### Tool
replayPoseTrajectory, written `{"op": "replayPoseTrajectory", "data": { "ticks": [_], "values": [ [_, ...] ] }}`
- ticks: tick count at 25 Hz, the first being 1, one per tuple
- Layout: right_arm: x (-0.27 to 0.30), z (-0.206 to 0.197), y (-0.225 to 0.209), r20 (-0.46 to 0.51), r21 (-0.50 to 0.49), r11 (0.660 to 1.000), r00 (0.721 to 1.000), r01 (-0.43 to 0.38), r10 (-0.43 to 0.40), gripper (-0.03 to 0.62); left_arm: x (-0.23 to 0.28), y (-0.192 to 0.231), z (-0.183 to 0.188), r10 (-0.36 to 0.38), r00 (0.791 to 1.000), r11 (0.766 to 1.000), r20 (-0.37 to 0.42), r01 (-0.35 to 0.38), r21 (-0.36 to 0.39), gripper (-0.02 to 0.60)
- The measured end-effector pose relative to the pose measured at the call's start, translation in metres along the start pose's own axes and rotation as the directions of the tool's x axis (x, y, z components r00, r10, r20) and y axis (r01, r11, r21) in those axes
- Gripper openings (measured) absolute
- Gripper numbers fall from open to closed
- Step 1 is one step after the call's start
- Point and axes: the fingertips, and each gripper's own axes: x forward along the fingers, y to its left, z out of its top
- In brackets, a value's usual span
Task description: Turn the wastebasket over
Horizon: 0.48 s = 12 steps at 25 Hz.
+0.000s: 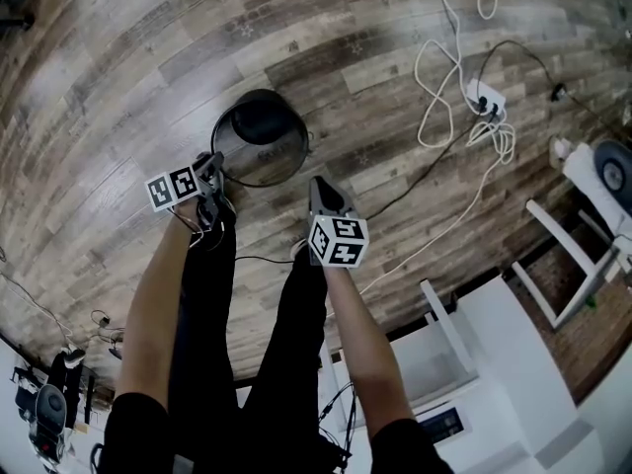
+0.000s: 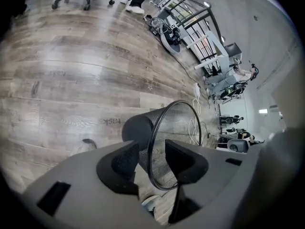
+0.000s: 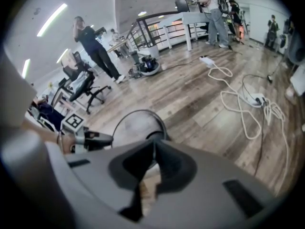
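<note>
A black mesh wastebasket [image 1: 259,134] stands on the wooden floor with its open mouth up. My left gripper [image 1: 211,167] is at the left side of its rim. In the left gripper view the gripper [image 2: 152,152] is open, and the thin black rim of the wastebasket [image 2: 162,128] runs between the two pads without either pressing on it. My right gripper [image 1: 322,194] hovers just to the right of the basket, clear of it. Its jaws [image 3: 153,146] are shut with nothing between them, and the wastebasket [image 3: 138,124] lies beyond them.
White and black cables with a power strip [image 1: 484,97] trail over the floor to the right. White furniture [image 1: 513,363] stands at the lower right. The person's black-trousered legs [image 1: 207,294] are below the basket. An office chair [image 3: 88,87] and people stand farther back.
</note>
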Motion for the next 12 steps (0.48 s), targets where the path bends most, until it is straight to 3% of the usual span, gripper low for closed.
{"op": "replayPoseTrajectory", "data": {
  "ticks": [5, 9, 12],
  "values": [
    [-0.015, 0.01, 0.011, 0.0, -0.032, 0.999, 1.0, -0.012, 0.012, 0.04, -0.033, 0.001, 0.008, 0.038, 0.997, 0.999, 0.064, -0.037, -0.022, 0.198],
    [-0.031, 0.026, 0.023, 0.008, -0.058, 0.998, 0.999, -0.033, 0.034, 0.04, -0.071, -0.008, 0.013, 0.065, 0.993, 0.997, 0.097, -0.069, 0.04, 0.066],
    [-0.055, 0.035, 0.037, 0.012, -0.052, 0.998, 0.999, -0.044, 0.045, 0.04, -0.107, -0.028, 0.014, 0.044, 0.991, 0.994, 0.125, -0.056, 0.091, 0.038]
  ]
}}
